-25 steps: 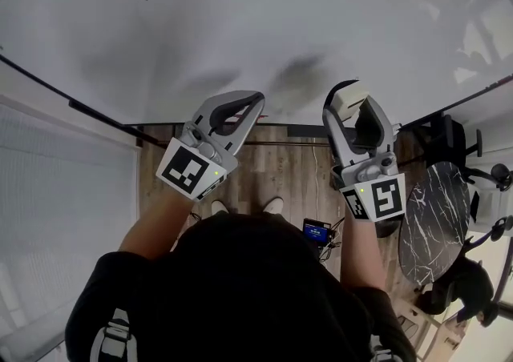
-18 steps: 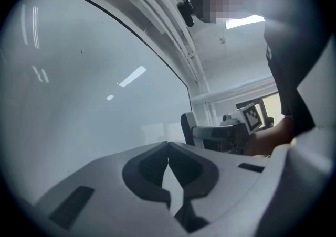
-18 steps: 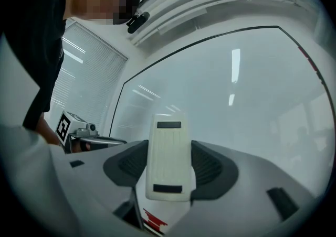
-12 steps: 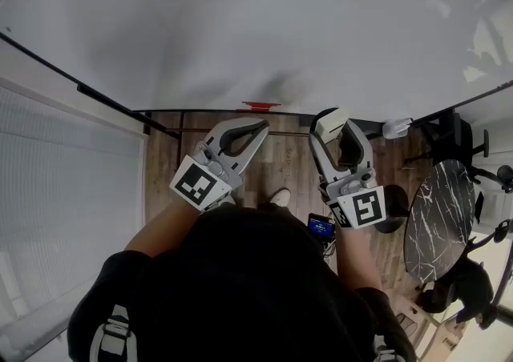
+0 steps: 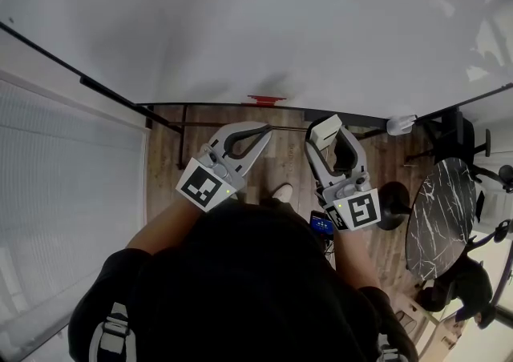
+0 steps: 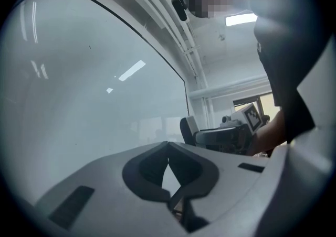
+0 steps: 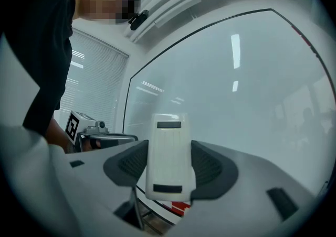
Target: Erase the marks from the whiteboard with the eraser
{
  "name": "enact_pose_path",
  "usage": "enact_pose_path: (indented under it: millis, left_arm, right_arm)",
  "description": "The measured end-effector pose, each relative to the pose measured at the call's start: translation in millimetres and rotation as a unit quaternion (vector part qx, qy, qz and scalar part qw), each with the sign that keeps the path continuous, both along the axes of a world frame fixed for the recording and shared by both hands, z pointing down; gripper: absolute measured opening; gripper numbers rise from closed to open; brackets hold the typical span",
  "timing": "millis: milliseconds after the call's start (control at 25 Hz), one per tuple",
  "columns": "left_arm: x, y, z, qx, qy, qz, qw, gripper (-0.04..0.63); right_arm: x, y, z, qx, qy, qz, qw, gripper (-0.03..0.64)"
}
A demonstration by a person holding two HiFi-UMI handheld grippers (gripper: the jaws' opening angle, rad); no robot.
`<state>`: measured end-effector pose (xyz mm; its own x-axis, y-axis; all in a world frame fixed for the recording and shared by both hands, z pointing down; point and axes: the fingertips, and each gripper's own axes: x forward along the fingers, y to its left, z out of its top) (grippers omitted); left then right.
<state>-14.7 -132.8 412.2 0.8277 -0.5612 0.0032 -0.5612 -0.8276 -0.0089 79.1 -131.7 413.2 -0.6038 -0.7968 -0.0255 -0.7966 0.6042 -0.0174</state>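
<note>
Eraser, white and upright, sits pinched between the jaws of the right gripper, its top poking past their tips. The left gripper has its jaws pressed together, tips touching, nothing between them. The whiteboard stands ahead of both sets of jaws.

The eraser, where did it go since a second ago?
The right gripper carried the eraser down and away from the whiteboard, below its lower edge. The left gripper dropped back alongside it. Unchanged: right jaws clamped on the eraser, left jaws shut and empty.
</note>
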Motion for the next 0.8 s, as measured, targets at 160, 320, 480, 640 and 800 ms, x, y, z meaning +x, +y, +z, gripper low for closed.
enact_pose_path:
  millis: [160,320,480,640,800]
  left_arm:
    - [-1.3,0.2,0.0,-0.004,0.001,0.002,1.0,0.005]
    - [-1.3,-1.4,1.6,-0.008,0.004,0.003,1.0,0.005]
    - [-2.9,-3.5,2.7,-0.012,0.007,0.004,0.9999,0.005]
    - [-3.7,-6.2,3.5,-0.014,0.008,0.004,0.9999,0.005]
    - [-4.0,-8.3,2.8,-0.014,0.007,0.003,0.9999,0.005]
  right_arm:
    - [-2.5,1.2,1.2,-0.003,0.0,0.0,1.0,0.252]
    - [-3.0,-0.5,1.5,-0.002,0.003,0.002,1.0,0.252]
    - [-3.6,-2.1,4.3,-0.007,0.007,0.005,1.0,0.252]
    - [-5.0,-4.0,8.0,-0.011,0.007,0.008,1.0,0.252]
    - [-6.4,-4.5,8.3,-0.012,0.011,0.008,1.0,0.252]
